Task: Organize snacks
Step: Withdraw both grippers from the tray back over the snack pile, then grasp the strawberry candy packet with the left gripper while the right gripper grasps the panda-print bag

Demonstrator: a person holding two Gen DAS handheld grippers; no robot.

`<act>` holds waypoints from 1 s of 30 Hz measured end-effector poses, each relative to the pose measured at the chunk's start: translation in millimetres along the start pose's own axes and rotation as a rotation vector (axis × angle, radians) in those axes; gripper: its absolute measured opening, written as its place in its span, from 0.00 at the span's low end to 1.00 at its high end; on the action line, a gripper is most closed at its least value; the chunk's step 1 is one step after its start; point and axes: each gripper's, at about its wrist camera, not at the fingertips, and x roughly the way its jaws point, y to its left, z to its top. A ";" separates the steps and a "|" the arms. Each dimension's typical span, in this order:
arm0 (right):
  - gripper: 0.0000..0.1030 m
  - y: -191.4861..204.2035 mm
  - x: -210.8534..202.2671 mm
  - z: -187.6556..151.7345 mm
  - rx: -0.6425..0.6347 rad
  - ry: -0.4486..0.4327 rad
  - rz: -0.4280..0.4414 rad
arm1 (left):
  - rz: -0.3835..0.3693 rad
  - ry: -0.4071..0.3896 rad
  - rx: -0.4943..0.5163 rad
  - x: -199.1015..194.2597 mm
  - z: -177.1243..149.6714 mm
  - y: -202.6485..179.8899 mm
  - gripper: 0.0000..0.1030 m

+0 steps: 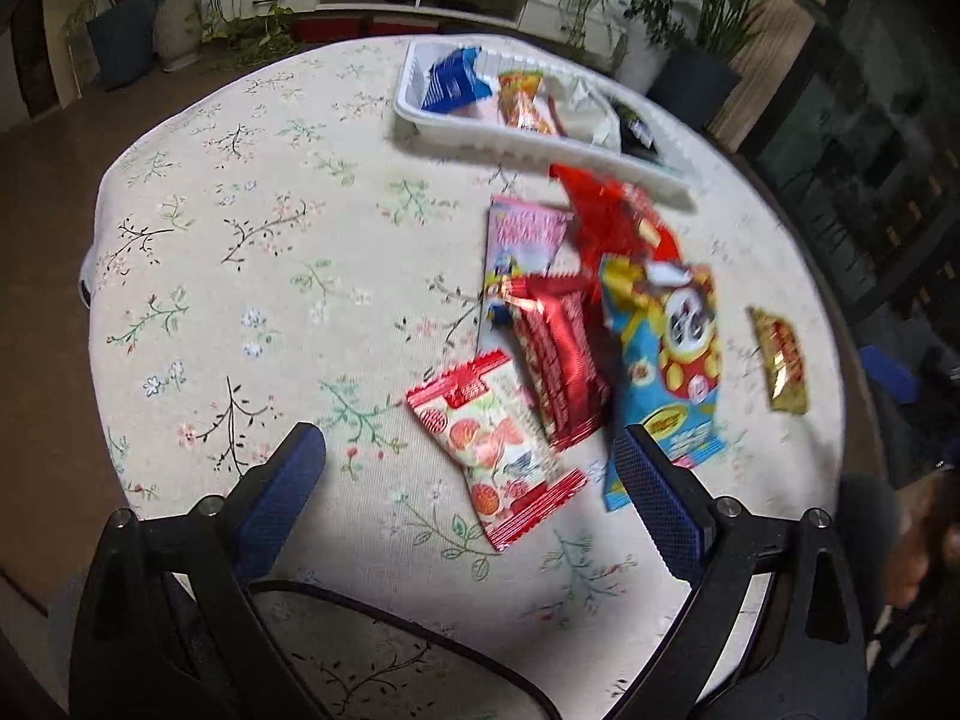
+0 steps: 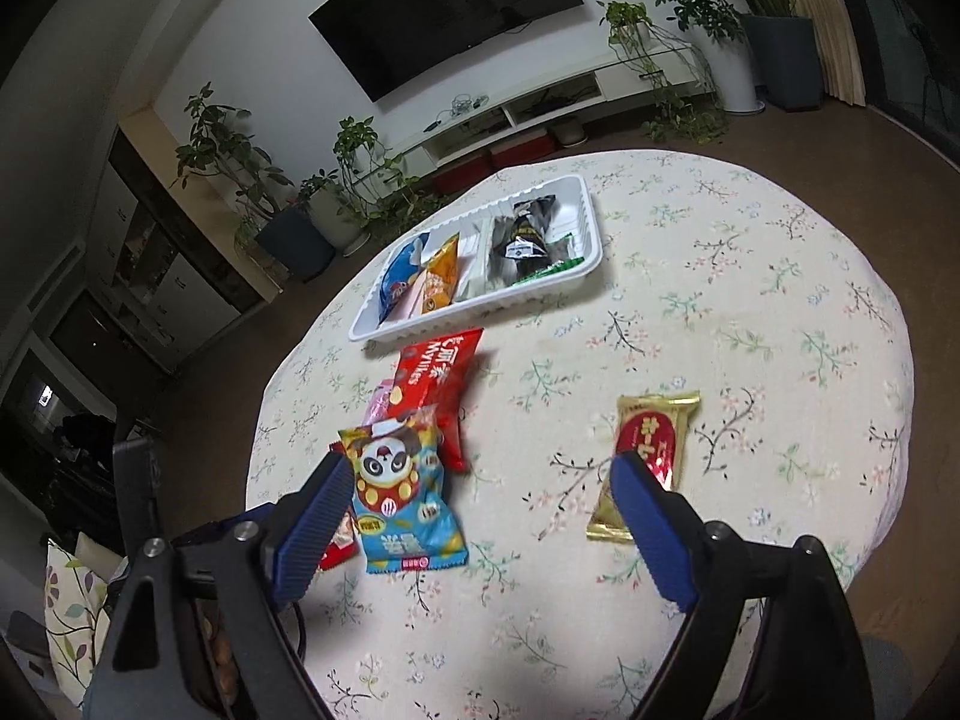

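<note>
Loose snacks lie in a heap on the flowered tablecloth: a red-and-white strawberry packet [image 1: 498,450], a red wafer packet [image 1: 558,354], a pink packet [image 1: 522,240], a red bag [image 1: 612,216] and a blue panda bag [image 1: 672,360]. A gold bar packet [image 1: 780,360] lies apart to the right. My left gripper [image 1: 468,435] hangs open above the strawberry packet, holding nothing. My right gripper [image 2: 480,468] is open over bare cloth between the panda bag [image 2: 402,498] and the gold bar packet [image 2: 654,438]. The white tray [image 2: 576,276] at the far side holds several packets.
The round table's edge [image 1: 102,276] curves close on the left. Potted plants [image 2: 228,162], a low white TV shelf [image 2: 540,108] and a wall screen [image 2: 450,6] stand beyond the table. A patterned cushion [image 2: 72,600] sits at the lower left.
</note>
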 end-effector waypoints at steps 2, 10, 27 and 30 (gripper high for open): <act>0.86 -2.5 -2.0 -2.2 0.010 -0.003 0.004 | 0.025 0.013 0.009 6.2 -1.1 -2.2 0.94; 0.86 -3.4 -5.0 -8.4 -0.001 -0.006 0.005 | 0.090 0.035 0.043 18.4 -4.6 -2.7 0.93; 0.86 15.1 2.3 -21.9 -0.054 0.027 -0.003 | 0.127 0.031 0.112 25.2 10.4 -2.3 0.62; 0.86 19.4 4.5 -23.2 -0.064 0.033 -0.002 | 0.138 0.021 0.134 25.8 10.2 -3.5 0.53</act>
